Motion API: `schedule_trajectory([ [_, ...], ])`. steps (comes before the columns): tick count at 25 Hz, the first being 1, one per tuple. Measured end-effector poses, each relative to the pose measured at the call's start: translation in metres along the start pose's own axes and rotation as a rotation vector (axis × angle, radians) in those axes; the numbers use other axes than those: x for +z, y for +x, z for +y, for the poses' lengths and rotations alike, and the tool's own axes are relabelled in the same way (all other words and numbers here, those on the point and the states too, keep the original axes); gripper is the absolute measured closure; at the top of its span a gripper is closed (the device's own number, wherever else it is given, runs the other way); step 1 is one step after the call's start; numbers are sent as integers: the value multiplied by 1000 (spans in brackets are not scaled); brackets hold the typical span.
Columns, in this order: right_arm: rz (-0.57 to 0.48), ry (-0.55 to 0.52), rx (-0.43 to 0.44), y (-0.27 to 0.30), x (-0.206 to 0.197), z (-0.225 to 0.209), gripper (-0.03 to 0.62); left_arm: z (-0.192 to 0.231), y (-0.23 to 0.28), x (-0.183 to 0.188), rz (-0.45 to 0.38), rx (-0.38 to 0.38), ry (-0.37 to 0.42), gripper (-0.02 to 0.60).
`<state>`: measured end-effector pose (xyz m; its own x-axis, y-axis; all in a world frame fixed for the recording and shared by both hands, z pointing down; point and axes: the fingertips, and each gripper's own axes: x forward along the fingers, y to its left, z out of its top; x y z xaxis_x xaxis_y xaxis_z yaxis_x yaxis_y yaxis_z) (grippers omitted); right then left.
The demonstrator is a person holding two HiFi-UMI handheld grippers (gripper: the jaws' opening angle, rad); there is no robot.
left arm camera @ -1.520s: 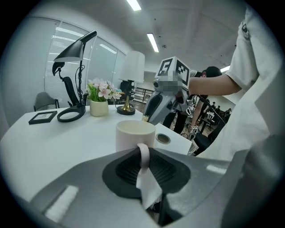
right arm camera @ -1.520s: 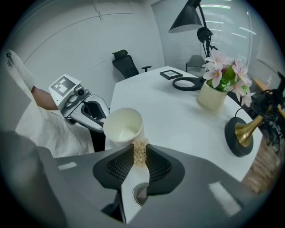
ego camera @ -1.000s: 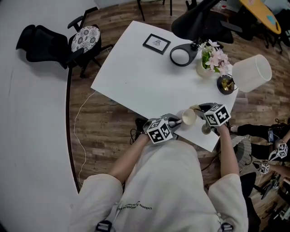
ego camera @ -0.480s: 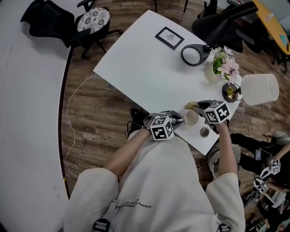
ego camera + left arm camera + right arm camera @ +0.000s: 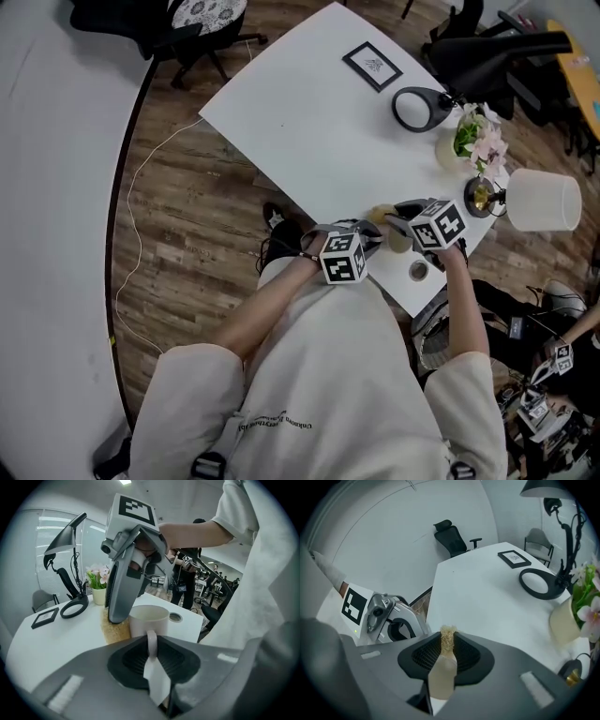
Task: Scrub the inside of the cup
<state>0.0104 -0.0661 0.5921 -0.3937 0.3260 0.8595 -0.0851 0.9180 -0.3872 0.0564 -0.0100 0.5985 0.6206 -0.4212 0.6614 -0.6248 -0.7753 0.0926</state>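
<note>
Right gripper [image 5: 446, 654] has swung its clamped sponge [image 5: 115, 630] beside the cup [image 5: 149, 619], outside the rim; left gripper [image 5: 152, 656] grips the handle.

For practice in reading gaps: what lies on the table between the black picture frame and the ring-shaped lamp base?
Nothing: bare white table separates the picture frame from the lamp base, clearest in the head view.
</note>
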Motion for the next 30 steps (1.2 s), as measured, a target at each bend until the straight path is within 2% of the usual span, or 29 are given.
schedule_trajectory([
  [4,28,-61,-33,4,-1,10,487,3,2,1,3,45,-33,534],
  [10,10,-81,-48,2,-5,25,487,3,5,3,3,91,-66,532],
  [13,-6,-103,-101,-5,-9,30,487,0,7,4,-1,106,-72,532],
  [16,-52,-115,-155,-18,-9,33,487,-1,9,4,-19,125,-111,532],
  [22,-204,-61,-173,-54,-18,45,487,2,10,5,-54,154,-198,532],
  [30,-340,72,-141,-83,-65,57,485,8,10,7,-96,195,-315,534],
])
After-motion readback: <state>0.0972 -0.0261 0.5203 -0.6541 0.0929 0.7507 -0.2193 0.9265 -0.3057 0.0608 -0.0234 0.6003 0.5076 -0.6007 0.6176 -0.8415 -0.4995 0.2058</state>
